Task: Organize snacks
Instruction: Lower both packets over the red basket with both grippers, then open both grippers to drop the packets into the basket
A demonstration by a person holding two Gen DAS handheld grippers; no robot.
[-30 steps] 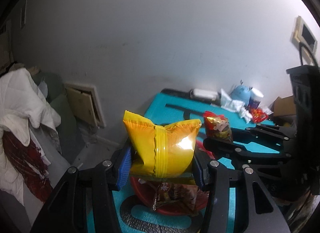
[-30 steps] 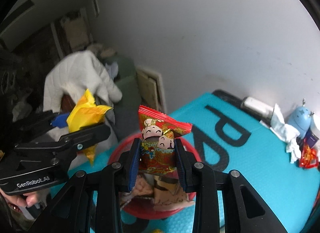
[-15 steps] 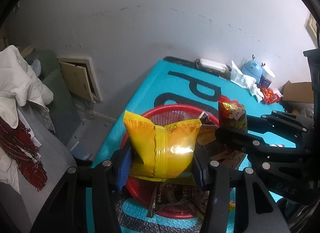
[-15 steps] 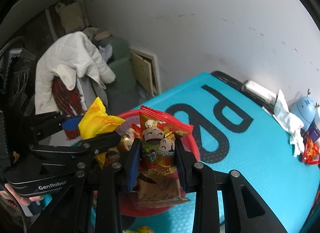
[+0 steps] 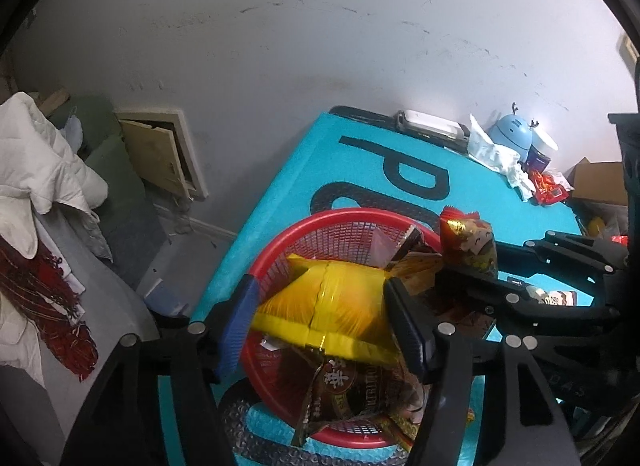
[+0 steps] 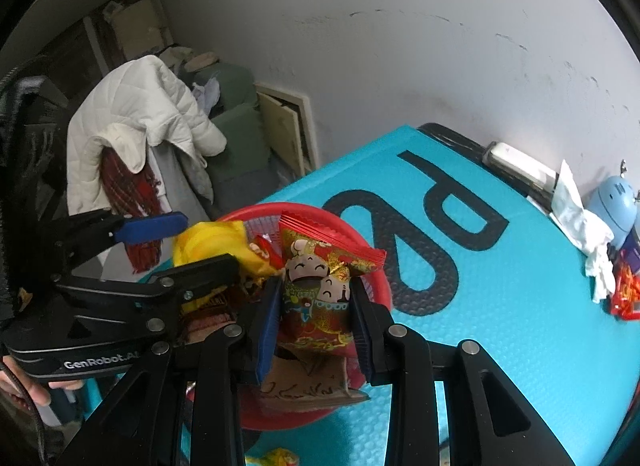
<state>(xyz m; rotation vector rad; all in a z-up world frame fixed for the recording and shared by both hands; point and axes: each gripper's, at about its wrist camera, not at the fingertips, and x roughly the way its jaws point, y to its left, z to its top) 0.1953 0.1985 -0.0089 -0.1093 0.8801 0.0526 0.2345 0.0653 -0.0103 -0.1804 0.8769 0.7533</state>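
Yellow snack bag [image 5: 324, 306] sits between jaws of our left gripper [image 5: 320, 330], directly over red mesh basket [image 5: 320, 221] on table [image 5: 352, 169]; jaws just opening, pads no longer pressing. Bag's long axis runs jaw to jaw. Our right gripper [image 6: 316, 322], just beside, pitched down, clamped on red cartoon snack packet [image 6: 320, 286] above same basket.

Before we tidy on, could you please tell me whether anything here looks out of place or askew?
One small yellow packet lies on the blue mat, outside the red basket that holds the other snacks. The brown packets in the basket are piled crookedly.
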